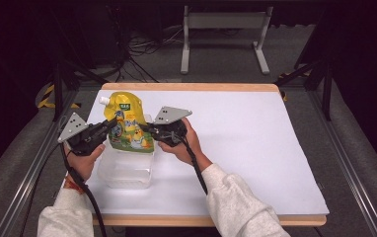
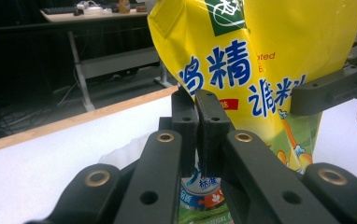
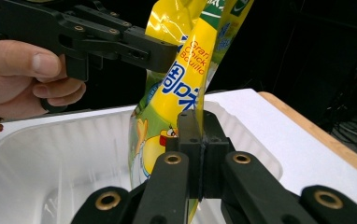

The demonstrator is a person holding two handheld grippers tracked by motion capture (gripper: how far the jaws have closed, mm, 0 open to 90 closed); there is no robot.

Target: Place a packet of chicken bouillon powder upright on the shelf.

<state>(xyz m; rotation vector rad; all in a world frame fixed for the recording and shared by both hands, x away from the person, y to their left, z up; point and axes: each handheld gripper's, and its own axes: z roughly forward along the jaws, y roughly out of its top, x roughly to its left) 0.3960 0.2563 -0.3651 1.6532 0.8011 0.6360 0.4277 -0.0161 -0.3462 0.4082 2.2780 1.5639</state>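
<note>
From the high view, you've got the yellow pouch (image 1: pixel 127 123) pinched on both side edges, left gripper (image 1: pixel 108 127) on one, right gripper (image 1: pixel 146 128) on the other, and it hangs upright between them over the far end of the clear tub (image 1: pixel 127 173). I'd call this the lowering step: the bag is held above the tub, not yet let go.

Left gripper view: your jaws are clamped together on the pouch's edge (image 2: pixel 260 60), bag rising just beyond the tips. Big blue Chinese characters read 鸡精; a green logo patch sits above them.

Right gripper view: jaws closed tight on the pouch's side seam (image 3: pixel 186 84), its bottom dipping into the tub (image 3: pixel 50 158) just ahead of them. Red print reads "Gran… Chick… Bouillo…", cut off. Next, ease both hands down together, level, then open.
</note>
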